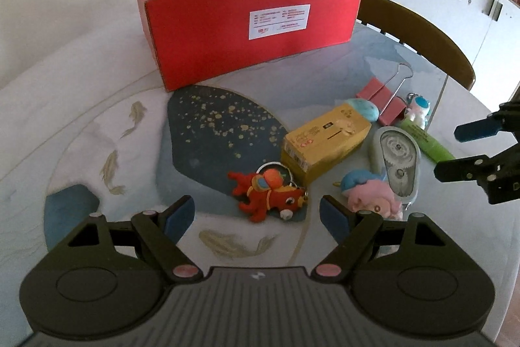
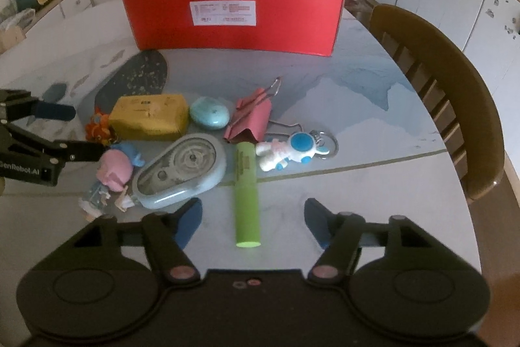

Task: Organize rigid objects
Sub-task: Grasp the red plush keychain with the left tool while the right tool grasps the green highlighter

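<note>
Between my right gripper's (image 2: pixel 252 221) spread fingers lies the green tube (image 2: pixel 247 194), lengthwise, near end just ahead of the fingertips, pads not touching it yet. Left gripper (image 1: pixel 256 213) also spread, nothing pinched; the red horse keychain (image 1: pixel 268 199) sits right in front of its gap, pink-haired doll (image 1: pixel 370 195) just ahead of its right finger.

Step as I read it: approach for the first picks, both grippers set over the clutter, nothing lifted. Red box (image 2: pixel 234 17) stands open-topped on the bench (image 2: pixel 373 178), well beyond the pile, straight ahead of both grippers. That's where stuff goes, prob.

Next move, right side: ease fwd and down so the pads straddle the tube's middle, then squeeze. It's round, so could roll or slip out if I catch only the end. The tape dispenser (image 2: pixel 180 171) sits just ahead of my left finger, so need to stay clear of it. Left side: drop onto the horse, avoid the yellow carton (image 1: pixel 325 145) just beyond it.
</note>
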`<state>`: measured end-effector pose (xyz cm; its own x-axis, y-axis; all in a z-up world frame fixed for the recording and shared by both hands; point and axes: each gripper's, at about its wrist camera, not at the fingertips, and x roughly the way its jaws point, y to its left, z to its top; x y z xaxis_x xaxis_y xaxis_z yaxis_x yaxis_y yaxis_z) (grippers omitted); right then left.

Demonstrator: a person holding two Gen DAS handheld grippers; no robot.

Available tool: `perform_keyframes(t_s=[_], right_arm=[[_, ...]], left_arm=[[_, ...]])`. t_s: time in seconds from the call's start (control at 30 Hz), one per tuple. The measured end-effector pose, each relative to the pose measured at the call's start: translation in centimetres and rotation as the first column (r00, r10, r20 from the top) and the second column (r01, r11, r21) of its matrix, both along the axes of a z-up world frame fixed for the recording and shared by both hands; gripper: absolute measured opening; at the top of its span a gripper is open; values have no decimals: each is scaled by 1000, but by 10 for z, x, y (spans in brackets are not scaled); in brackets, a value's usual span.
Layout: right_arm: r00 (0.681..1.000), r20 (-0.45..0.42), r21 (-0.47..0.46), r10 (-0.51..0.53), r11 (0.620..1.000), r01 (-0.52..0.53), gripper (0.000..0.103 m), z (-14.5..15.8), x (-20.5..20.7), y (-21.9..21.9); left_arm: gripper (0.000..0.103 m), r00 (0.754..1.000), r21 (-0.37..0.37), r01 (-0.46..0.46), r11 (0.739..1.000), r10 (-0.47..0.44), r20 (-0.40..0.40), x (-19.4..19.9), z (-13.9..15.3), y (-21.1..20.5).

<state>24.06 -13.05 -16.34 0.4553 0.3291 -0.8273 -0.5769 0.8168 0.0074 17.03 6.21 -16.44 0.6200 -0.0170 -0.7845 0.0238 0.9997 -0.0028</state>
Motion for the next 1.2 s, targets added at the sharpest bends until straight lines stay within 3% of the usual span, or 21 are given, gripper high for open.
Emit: perform_keyframes(t_s=[0.33,0.43,0.5,0.6,0.77,1.1,1.17,1.2], right_arm=[[1000,1,-23,22,999,-22,43,-5,6,5],[1000,4,-20,29,999,-29,33,-4,8,7],[999,11,-24,40,999,-40,27,-4,8,8],[998,22,-32,61,998,-60,22,-5,6,12],[997,35,-32,76,997,-75,20,-5,4,16],[999,26,-9,35,999,-35,16,-1,1,16],[1000,19,12,20,1000,-21,16,2,-1,13],[1000,10,26,12,1000,-12,16,4,-2,11]], left_arm=[[84,999,45,32,998,-32,11,10,-7,-4],[81,999,48,45,998,-46,18,11,-8,-5],[70,998,61,59,996,-61,26,12,-7,-8],[63,996,69,81,994,-83,36,11,-6,-12],[55,995,79,90,993,-94,43,9,-5,-16],[53,998,56,58,997,-60,25,6,-2,-14],[39,998,55,57,997,-58,25,4,-2,-13],[39,998,54,51,997,-52,20,2,-1,-12]])
